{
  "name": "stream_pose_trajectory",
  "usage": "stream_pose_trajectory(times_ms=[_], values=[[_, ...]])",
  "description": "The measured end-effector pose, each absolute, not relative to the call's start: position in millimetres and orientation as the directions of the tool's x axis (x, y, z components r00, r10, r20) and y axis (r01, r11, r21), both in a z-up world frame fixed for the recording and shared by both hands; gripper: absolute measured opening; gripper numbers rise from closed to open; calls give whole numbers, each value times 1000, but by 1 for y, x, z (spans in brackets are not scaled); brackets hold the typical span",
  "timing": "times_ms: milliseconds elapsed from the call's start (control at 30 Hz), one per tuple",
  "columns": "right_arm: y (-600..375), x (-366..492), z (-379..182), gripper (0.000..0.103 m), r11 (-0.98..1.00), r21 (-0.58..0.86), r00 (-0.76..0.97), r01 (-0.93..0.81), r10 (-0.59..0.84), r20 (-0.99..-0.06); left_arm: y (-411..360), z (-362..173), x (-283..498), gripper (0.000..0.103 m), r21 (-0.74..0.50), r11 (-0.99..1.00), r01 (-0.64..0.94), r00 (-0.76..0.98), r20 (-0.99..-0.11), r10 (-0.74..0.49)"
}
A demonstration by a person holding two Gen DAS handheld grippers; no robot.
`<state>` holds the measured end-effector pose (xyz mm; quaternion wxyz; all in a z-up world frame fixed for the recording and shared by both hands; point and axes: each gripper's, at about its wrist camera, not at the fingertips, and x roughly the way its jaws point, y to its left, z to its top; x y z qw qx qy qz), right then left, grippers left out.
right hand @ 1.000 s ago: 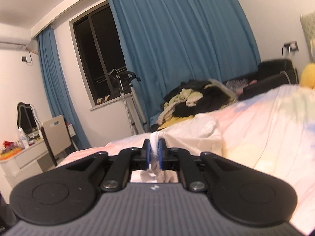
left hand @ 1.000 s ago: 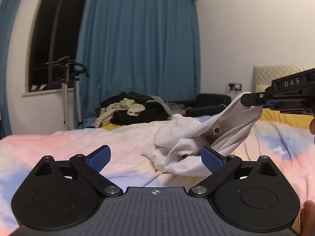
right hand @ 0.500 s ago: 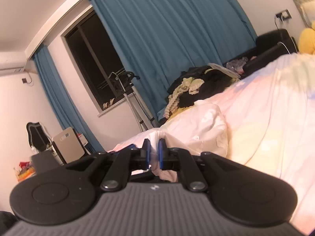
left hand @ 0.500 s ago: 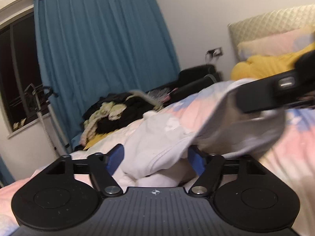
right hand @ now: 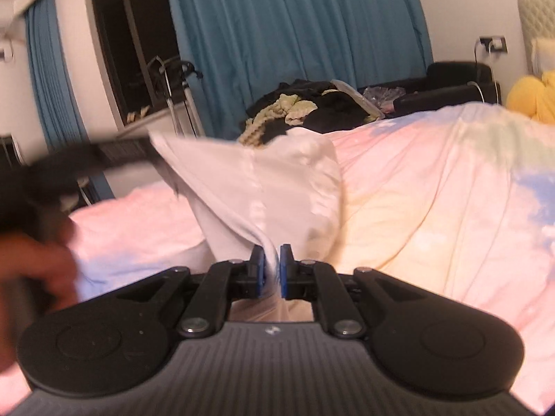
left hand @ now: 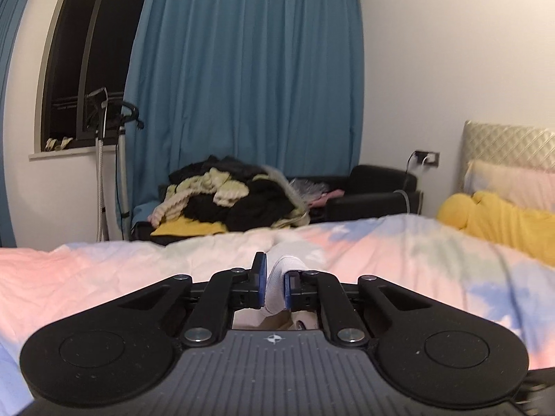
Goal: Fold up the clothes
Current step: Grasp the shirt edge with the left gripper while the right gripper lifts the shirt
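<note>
Pinching a fold of the white cotton garment [right hand: 263, 187] between blue pads, the right gripper [right hand: 271, 270] is held low and level over the pastel tie-dye bedspread [right hand: 433, 190]. Leftward, the left gripper [left hand: 274, 286] clamps another bunch of it, raised and blurred in the right view. Beyond, a dark clothes pile [left hand: 229, 197] sits before blue curtains [left hand: 249, 69].

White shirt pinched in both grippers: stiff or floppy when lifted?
Likely floppy: the white shirt sags and creases between the right gripper and the left gripper. Probably light, since small pinches hold it. Loose cloth below may drag on the bed.
</note>
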<state>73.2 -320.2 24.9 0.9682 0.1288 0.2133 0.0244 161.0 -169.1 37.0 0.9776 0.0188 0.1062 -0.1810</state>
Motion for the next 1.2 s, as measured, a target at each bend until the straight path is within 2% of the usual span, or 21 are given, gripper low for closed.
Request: stream_pose_trajectory(times_ms=[300, 367, 500, 600, 700, 767, 967, 1067, 1100, 1200], values=[[-282, 60, 32, 12, 985, 108, 938, -137, 164, -305, -110, 84, 104, 8, -38, 956, 292, 941, -165, -294], [-274, 51, 41, 12, 986, 72, 953, -149, 163, -256, -91, 92, 89, 8, -41, 963, 268, 950, -153, -271], [-266, 34, 69, 12, 985, 20, 981, -172, 173, -90, -54, 105, 52, 8, -49, 973, 225, 964, -135, -230], [-260, 18, 86, 12, 984, -11, 984, -179, 179, 23, -40, 109, 18, 8, -8, 977, 215, 971, -104, -215], [-255, 3, 92, 12, 985, -30, 981, -168, 170, 88, -37, 101, -6, 9, 51, 975, 214, 974, -89, -209], [-256, 3, 90, 12, 986, -19, 983, -167, 168, 75, -38, 89, -10, 10, 90, 973, 215, 973, -107, -205], [-270, 13, 75, 12, 974, 130, 979, -185, 194, -62, -33, 50, 7, 13, 45, 971, 236, 955, -196, -223], [-269, 13, 70, 12, 974, 141, 977, -179, 193, -90, -30, 34, 20, 20, 25, 972, 234, 945, -242, -221], [-269, 13, 69, 12, 974, 143, 977, -177, 191, -93, -29, 29, 24, 26, 23, 974, 227, 941, -261, -214], [-267, 12, 64, 12, 978, 141, 981, -154, 169, -96, -23, 14, 35, 28, 26, 979, 205, 923, -338, -184]])
